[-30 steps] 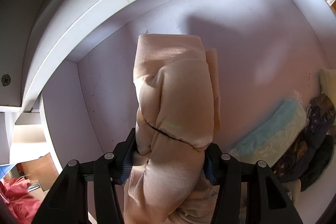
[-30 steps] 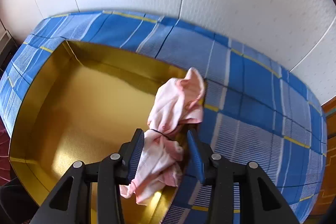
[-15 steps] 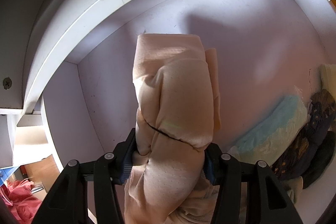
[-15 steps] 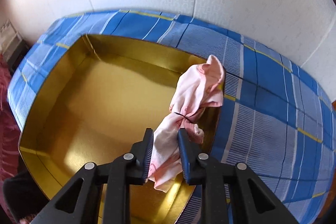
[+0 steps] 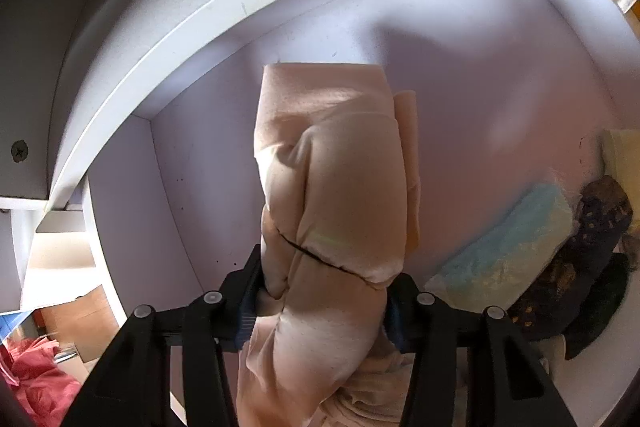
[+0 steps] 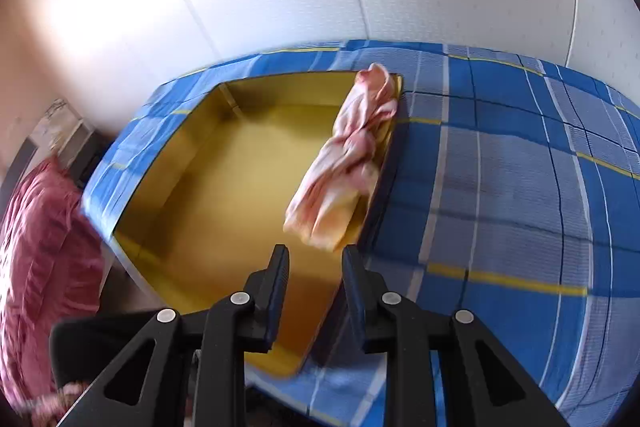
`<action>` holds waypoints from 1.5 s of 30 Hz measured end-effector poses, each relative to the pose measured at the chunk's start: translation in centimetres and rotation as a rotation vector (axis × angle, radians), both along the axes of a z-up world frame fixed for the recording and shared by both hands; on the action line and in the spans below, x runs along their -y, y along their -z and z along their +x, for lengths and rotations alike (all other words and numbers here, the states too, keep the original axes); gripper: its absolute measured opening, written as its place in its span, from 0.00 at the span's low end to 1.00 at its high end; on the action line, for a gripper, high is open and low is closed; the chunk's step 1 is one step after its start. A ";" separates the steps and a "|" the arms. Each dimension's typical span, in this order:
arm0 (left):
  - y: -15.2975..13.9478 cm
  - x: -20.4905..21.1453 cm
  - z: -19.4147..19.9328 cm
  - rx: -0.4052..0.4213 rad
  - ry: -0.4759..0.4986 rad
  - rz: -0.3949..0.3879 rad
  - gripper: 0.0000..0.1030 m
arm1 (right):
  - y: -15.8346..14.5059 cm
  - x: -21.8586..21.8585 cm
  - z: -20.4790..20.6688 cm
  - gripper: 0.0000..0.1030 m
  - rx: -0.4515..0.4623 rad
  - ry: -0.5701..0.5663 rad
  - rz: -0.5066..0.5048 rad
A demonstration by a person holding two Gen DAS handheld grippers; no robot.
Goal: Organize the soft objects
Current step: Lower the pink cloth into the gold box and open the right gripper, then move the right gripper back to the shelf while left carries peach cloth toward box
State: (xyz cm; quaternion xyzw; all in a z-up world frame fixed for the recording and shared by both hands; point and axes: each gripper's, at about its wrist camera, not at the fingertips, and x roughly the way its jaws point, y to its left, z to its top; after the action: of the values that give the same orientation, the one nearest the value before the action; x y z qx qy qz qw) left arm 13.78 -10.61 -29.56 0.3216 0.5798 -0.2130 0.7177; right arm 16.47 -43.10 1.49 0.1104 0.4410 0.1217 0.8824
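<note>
Clamping the peach bundle (image 5: pixel 336 195) upright before the shelf (image 5: pixel 460 75) for stowing, the left gripper (image 5: pixel 324 303) grips it, while the right gripper (image 6: pixel 316 267) hangs apart, empty, near the pink bundle (image 6: pixel 344 155) lying in the gold box (image 6: pixel 224 163)

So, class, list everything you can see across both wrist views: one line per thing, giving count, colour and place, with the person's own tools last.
Peach bundle: one, peach, tied with a dark band, held up inside the cabinet.
Cabinet: one, pale lilac inside, white frame.
Blue-yellow cloth: one, cabinet floor, right.
Dark patterned cloth: one, right of it.
Pink bundle: one, pale pink, tied, lying against the box's right wall.
Gold box: one, gold inside, open, on the bed.
Plaid sheet: one, blue with yellow lines.
Red cloth: one, far left.
Left claw: black, shut on the peach bundle.
Right claw: black, open, empty, near the pink bundle.
</note>
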 end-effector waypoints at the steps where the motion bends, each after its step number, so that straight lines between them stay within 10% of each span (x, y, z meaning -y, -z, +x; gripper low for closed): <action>1: 0.0 0.0 0.0 0.002 0.001 0.000 0.49 | -0.1 -0.1 -1.5 0.26 0.020 -0.033 0.015; 7: -0.1 -0.4 -0.1 0.008 -0.003 0.009 0.49 | 1.1 -1.5 -7.6 0.26 0.056 -0.251 0.049; 24: -1.8 -1.3 -0.3 0.004 -0.018 -0.042 0.48 | 20.7 -9.6 -12.6 0.26 -0.376 -0.581 -0.367; 45: -5.9 -4.4 -0.9 -0.005 -0.044 -0.078 0.48 | 29.2 -14.5 -8.8 0.30 -0.325 -0.719 -0.510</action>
State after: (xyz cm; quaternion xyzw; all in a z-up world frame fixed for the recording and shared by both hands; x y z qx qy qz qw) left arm 12.92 -6.19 -23.64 0.2801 0.5799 -0.2203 0.7326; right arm 7.67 -28.58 -27.68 -0.2518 0.5997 0.2885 0.7027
